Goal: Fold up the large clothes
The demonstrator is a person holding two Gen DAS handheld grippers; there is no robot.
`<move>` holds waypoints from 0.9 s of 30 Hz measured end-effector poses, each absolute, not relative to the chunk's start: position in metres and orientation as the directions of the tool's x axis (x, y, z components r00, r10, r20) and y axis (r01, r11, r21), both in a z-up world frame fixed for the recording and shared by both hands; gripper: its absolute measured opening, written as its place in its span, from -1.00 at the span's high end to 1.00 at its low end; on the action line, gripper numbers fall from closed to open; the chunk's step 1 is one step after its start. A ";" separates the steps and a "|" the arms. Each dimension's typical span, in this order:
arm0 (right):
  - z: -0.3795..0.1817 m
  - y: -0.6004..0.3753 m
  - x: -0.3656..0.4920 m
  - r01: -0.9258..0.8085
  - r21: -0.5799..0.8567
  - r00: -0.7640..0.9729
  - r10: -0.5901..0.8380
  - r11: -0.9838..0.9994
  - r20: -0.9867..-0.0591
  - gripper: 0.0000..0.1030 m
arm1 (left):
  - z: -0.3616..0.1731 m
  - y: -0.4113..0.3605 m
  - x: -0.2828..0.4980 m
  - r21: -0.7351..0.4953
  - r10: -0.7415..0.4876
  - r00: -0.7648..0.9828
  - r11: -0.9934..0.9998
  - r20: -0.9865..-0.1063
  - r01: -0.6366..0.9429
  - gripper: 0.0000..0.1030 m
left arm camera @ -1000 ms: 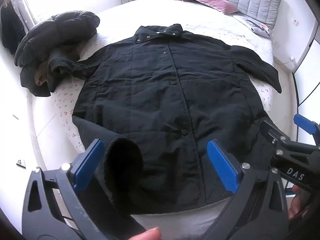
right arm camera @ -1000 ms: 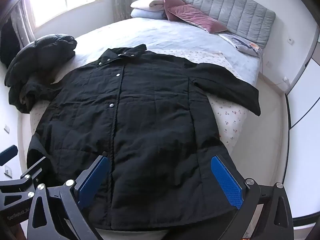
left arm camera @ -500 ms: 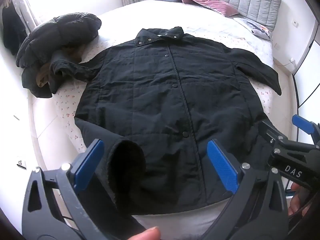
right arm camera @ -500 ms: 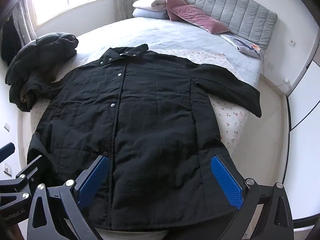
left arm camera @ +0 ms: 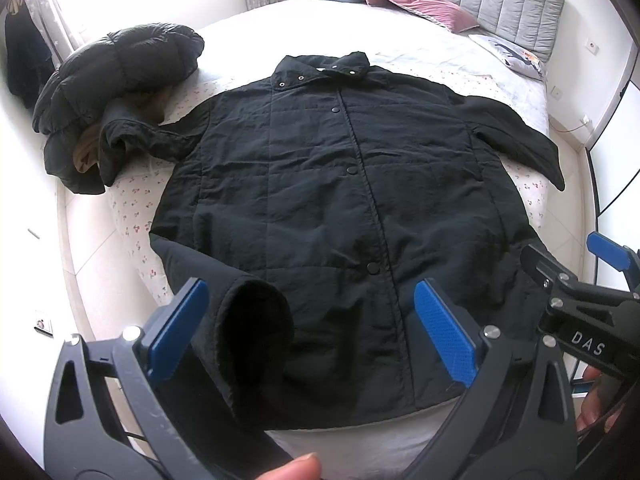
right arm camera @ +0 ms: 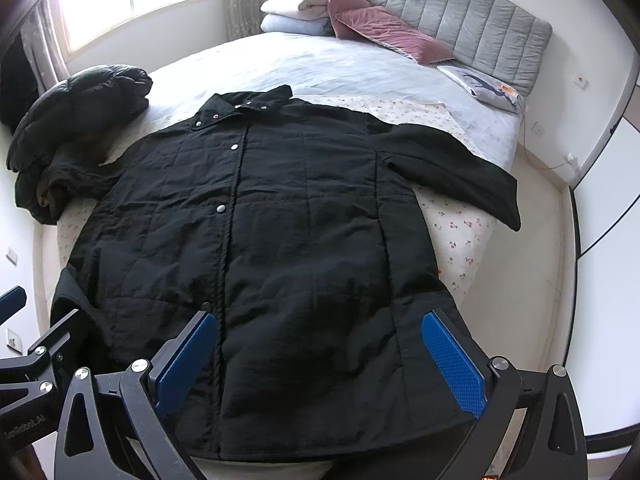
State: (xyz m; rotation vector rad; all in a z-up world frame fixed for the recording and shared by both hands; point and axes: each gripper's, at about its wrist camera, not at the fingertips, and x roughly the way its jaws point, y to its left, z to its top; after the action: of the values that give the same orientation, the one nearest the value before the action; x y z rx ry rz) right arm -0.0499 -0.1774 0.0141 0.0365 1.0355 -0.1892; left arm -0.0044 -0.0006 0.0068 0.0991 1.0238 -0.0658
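Drawn back slightly since a second ago, both views taking in more bed. Black quilted snap-front coat [left arm camera: 340,208] spread flat, hem at the bed's [right arm camera: 360,64] foot edge, ready for folding. Left gripper [left arm camera: 312,332] and right gripper [right arm camera: 320,360] wide open, empty. Curled cuff [left arm camera: 256,320] clear only from left; right sleeve [right arm camera: 452,168] clearer from right.

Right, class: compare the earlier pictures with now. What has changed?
Very little. Both views shift slightly, so the black coat sits a bit lower in frame; nothing was grasped or released. The left tool and right tool remain open, and the coat stays spread on the bed.
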 end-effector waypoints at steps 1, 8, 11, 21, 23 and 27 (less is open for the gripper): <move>0.014 -0.177 -0.050 0.173 -0.059 0.495 -0.139 0.983 -0.857 -1.00 | 0.007 -0.001 -0.005 0.052 -0.008 0.519 0.994 -0.855 0.101 -0.99; 0.014 -0.177 -0.050 0.173 -0.058 0.495 -0.138 0.983 -0.858 -1.00 | 0.006 -0.001 -0.005 0.052 -0.008 0.519 0.994 -0.855 0.101 -0.99; 0.014 -0.177 -0.050 0.173 -0.059 0.496 -0.139 0.983 -0.857 -1.00 | 0.006 -0.001 -0.005 0.052 -0.008 0.518 0.994 -0.855 0.101 -0.99; 0.013 -0.176 -0.050 0.172 -0.056 0.497 -0.136 0.983 -0.857 -1.00 | 0.004 -0.001 -0.004 0.054 -0.008 0.517 0.993 -0.856 0.104 -0.99; 0.013 -0.176 -0.050 0.173 -0.055 0.497 -0.135 0.983 -0.857 -1.00 | 0.003 -0.002 -0.005 0.054 -0.007 0.517 0.993 -0.856 0.104 -0.99; 0.013 -0.175 -0.050 0.172 -0.053 0.497 -0.133 0.984 -0.857 -1.00 | 0.003 -0.002 -0.005 0.054 -0.007 0.517 0.993 -0.856 0.103 -0.99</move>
State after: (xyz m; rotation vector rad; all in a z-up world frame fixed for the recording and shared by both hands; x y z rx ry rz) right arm -0.0501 -0.1747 0.0126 0.0410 1.0339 -0.1848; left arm -0.0049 -0.0017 0.0030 0.1023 1.0257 -0.0667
